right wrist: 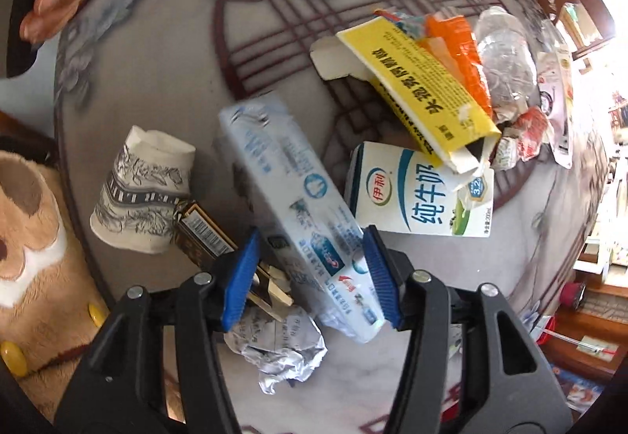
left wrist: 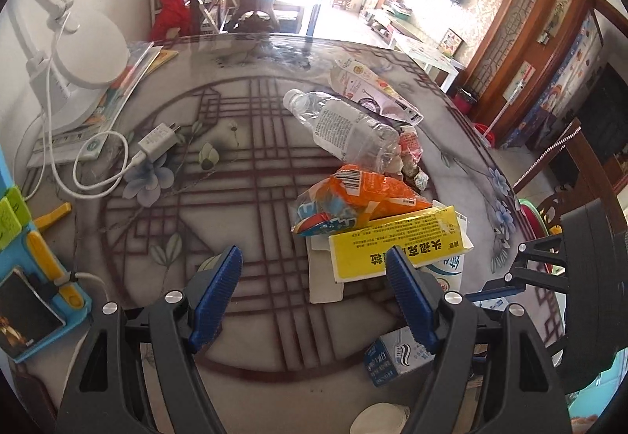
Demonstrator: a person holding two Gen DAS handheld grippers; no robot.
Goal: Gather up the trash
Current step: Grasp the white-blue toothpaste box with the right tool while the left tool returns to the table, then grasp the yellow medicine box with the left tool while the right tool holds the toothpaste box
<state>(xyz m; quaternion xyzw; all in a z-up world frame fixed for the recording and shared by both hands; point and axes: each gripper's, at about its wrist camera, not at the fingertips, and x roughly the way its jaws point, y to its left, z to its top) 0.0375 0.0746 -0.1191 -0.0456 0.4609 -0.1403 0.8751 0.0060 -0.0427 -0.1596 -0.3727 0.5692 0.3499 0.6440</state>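
Lying heaped toward the far right edge of the round worktop [left wrist: 243,175]: clear bottle [left wrist: 345,128], orange wrapper [left wrist: 361,194], yellow box [left wrist: 400,245]. Leaving open patterned surface at centre and left-centre; crowding the left rim with lamp base [left wrist: 86,57], charger plug [left wrist: 157,139] and cable.

Hovering low over the near centre, left gripper [left wrist: 314,273] spread wide, nothing between the blue pads, right pad just beside the yellow box.

Angling down near the worktop's near edge, right gripper [right wrist: 310,273] straddling a toothpaste box [right wrist: 298,214], tilted and blurred; pad contact unclear. Sitting close around: milk carton [right wrist: 420,190], paper cup [right wrist: 141,190], crumpled paper [right wrist: 282,347], small dark box [right wrist: 204,234].
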